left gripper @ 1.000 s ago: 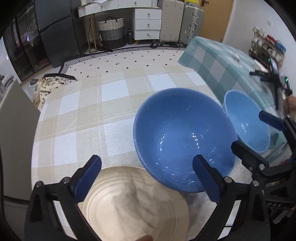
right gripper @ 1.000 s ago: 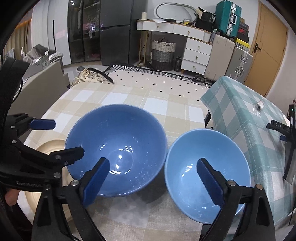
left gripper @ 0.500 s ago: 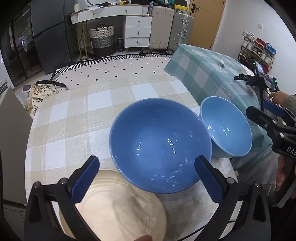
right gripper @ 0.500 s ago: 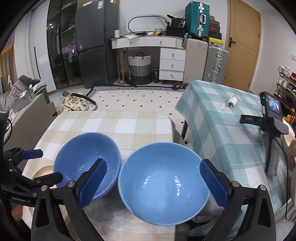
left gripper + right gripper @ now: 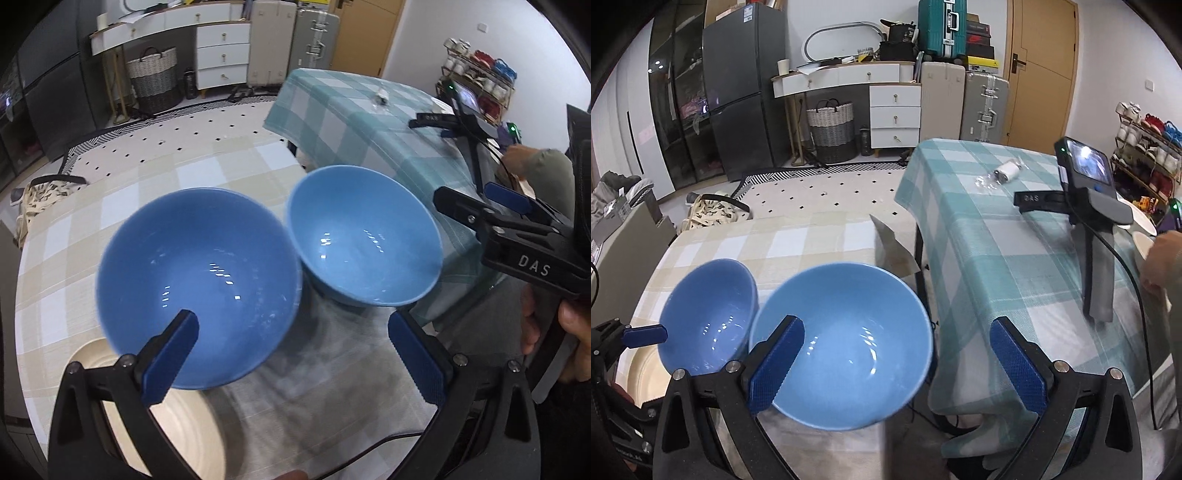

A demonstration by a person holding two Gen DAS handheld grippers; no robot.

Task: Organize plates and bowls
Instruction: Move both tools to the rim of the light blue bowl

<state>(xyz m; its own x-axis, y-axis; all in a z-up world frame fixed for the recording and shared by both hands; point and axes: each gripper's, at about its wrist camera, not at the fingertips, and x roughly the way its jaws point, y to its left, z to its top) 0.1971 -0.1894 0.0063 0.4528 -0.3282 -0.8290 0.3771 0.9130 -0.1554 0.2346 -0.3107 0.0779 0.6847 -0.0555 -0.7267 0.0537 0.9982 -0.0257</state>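
Two blue bowls stand side by side on the beige checked table (image 5: 207,170). The darker bowl (image 5: 199,288) is on the left and the lighter bowl (image 5: 365,236) on the right, rims nearly touching. A cream plate (image 5: 166,424) lies in front of the darker bowl. My left gripper (image 5: 291,358) hovers open above the cloth, and its left finger overlaps the darker bowl's near rim. My right gripper (image 5: 895,369) is open too, with its left finger in front of the lighter bowl (image 5: 846,343). The darker bowl (image 5: 709,314) and the plate (image 5: 646,376) sit to its left.
The lighter bowl sits at the beige table's right edge. A teal checked table (image 5: 997,229) stands close on the right with a phone on a stand (image 5: 1089,184) and a small roll (image 5: 1006,171). A person's hand (image 5: 1160,258) reaches over it. Suitcases and drawers line the back wall.
Both grippers have drawn back and swung to the right, so the bowls sit further left in each view. The bowls and the plate have stayed put. Both grippers remain open.
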